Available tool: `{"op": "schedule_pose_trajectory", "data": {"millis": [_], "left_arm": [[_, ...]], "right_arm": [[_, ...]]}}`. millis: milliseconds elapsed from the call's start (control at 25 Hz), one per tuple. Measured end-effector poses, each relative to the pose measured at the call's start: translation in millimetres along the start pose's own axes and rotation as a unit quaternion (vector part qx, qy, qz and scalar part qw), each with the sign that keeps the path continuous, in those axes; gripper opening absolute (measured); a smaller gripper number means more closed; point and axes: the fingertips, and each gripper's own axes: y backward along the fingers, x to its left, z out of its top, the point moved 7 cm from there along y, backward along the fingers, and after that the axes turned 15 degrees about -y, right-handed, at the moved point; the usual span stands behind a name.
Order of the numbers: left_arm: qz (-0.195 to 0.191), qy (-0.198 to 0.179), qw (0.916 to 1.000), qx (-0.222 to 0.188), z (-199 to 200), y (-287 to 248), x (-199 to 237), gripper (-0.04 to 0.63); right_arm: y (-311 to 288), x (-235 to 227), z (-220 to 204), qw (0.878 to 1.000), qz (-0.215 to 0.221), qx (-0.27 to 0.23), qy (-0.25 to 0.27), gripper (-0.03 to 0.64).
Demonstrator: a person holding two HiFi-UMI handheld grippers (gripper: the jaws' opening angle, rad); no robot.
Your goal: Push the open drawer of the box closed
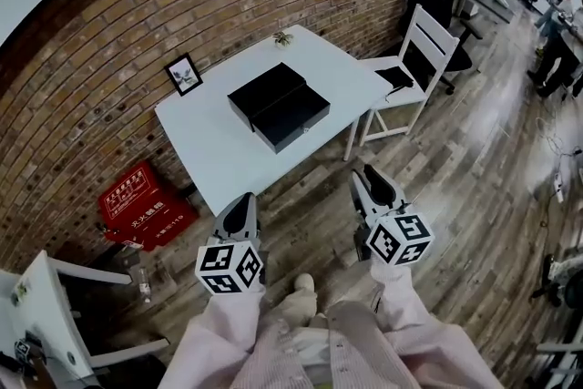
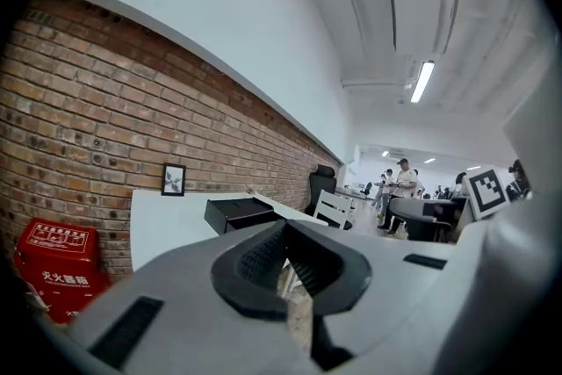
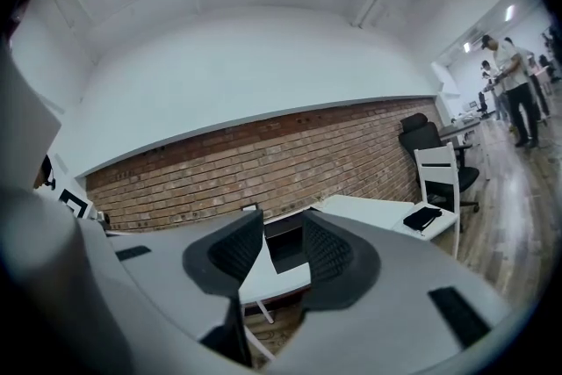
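A black box lies in the middle of the white table, its drawer pulled out toward the table's front right. Both grippers hang over the wooden floor in front of the table, well short of the box. My left gripper has its jaws together with nothing in them; its own view shows the box far ahead above the pads. My right gripper stands open and empty, and the open drawer shows through the gap between its pads.
A white chair with a black pouch on its seat stands at the table's right end. A small framed picture leans on the brick wall. A red case sits on the floor at the left. People stand at the far right.
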Motion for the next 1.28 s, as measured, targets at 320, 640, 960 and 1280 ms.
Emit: {"op": "schedule_pose_trajectory", "data": {"millis": [320,640,960,1280], "left_arm": [[-0.012,0.013,0.9998,0.004,0,-38,28,-0.005],[-0.023,0.018,0.9994,0.017,-7,-63,35,-0.005],[-0.018,0.043,0.998,0.043,-21,-92,40,-0.005],[0.001,0.09,0.9924,0.084,-41,-138,57,-0.005]], "right_arm": [[-40,-4,0,1.0,-0.006,0.006,-0.002,0.121],[-60,-24,-3,1.0,-0.022,0.011,-0.014,0.121],[-94,-47,-5,0.999,-0.023,0.034,-0.024,0.12],[-157,-75,-9,0.995,-0.006,0.096,-0.021,0.12]]}}
